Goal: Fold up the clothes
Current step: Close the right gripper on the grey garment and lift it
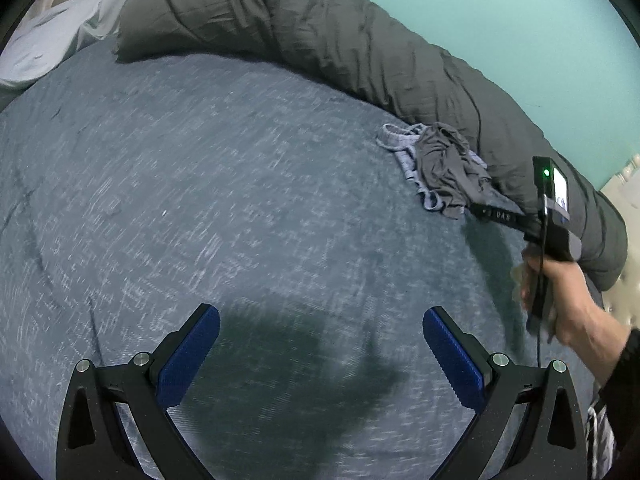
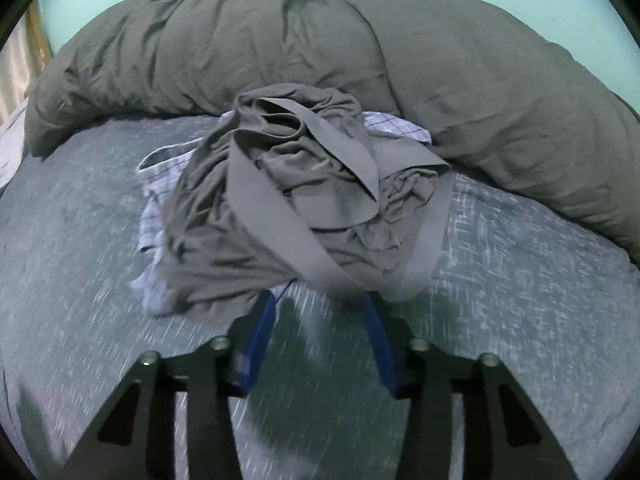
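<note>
Bedspread [image 1: 200, 200], heathered blue-grey, covers most of both views. Rolled dark grey duvet [image 1: 320, 40] lies along its far edge against the teal wall [image 1: 500, 20]. Crumpled grey underwear [image 2: 288, 200] sits on a checked white garment [image 2: 396, 124], both just beside the duvet. Left gripper [image 1: 320, 344] hangs over bare bedspread, jaws wide, nothing between them, well apart from the clothes. Right gripper [image 2: 320, 308] is at the near edge of the pile, jaws narrow, tips tucked under the grey waistband; whether the pads press on fabric cannot be told. Right hand [image 1: 560, 292] grips its handle.
</note>
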Demonstrator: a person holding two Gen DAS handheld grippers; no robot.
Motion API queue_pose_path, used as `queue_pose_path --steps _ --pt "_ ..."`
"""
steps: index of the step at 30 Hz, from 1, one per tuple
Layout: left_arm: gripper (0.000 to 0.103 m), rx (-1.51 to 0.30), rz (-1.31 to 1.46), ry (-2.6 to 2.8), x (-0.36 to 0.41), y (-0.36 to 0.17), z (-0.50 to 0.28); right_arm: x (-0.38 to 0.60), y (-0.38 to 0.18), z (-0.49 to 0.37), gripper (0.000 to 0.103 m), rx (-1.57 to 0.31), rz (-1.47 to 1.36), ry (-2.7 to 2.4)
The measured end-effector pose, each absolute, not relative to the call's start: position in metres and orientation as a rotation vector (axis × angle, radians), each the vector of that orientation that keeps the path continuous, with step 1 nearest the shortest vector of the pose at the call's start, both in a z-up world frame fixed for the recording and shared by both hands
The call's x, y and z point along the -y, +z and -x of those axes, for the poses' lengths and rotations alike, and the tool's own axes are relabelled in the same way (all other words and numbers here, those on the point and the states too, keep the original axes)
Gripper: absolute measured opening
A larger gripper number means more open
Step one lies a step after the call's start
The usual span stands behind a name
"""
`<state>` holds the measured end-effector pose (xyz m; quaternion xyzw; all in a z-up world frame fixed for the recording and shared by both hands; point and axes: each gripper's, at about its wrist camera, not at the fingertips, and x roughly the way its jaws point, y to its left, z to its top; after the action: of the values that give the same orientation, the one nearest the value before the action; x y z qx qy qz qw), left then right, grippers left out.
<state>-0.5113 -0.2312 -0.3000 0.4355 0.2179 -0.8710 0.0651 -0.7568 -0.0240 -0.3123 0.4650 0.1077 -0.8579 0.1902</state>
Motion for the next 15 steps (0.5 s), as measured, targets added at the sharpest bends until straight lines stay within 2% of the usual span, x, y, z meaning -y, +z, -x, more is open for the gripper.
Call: queue_pose_path --steps 1,3,11,15 --pt "0.103 -0.655 -1.313 -2.629 0.233 -0.302 0.509 0.025 -0.315 0.760 0.023 -0.306 -1.309 -2.407" --pt "0.103 -0.653 -1.304 -2.632 0.236 -0.305 0.504 0.026 -0.319 0.763 0.003 -0.306 -1.316 -2.369" --pt "0.103 -0.678 -1.275 -2.649 0.230 -0.308 0.468 0.015 -0.292 0.725 0.000 -0.278 -1.148 -2.333" --pt "0.103 -0.704 -1.285 -2.637 0.222 -0.309 0.450 -0.003 -0.286 0.717 0.001 -0.277 -1.165 -2.379"
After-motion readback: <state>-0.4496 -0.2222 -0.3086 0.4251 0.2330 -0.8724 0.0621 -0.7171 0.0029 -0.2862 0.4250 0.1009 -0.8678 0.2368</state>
